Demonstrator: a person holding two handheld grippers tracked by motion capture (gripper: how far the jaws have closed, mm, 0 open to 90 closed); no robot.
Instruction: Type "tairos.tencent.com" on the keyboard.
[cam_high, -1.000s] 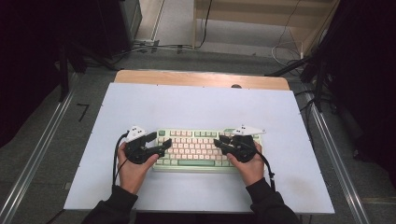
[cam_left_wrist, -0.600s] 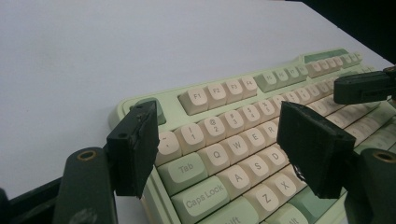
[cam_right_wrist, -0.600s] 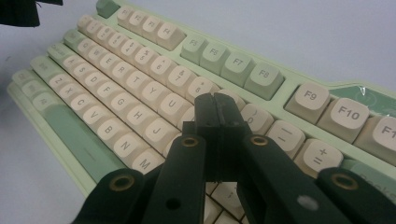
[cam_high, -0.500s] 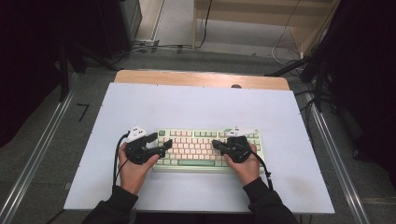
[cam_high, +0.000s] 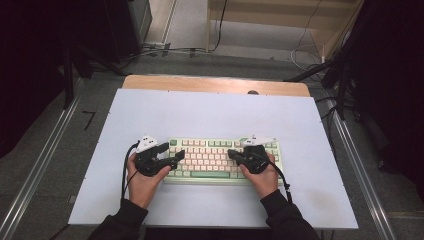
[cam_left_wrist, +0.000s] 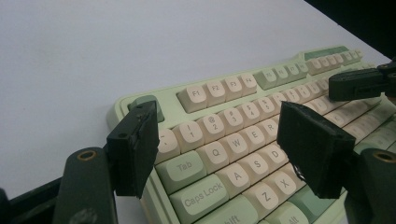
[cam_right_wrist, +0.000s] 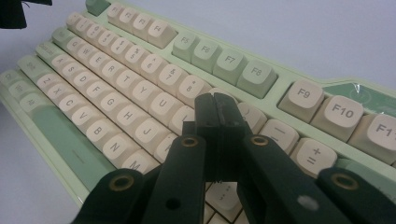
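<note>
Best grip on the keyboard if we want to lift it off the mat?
Probably the short ends of the keyboard, one gripper from each side. It lies flat and long, its side walls are bare, and the left gripper already stands open at the left end. The right gripper is shut over the keys.
</note>
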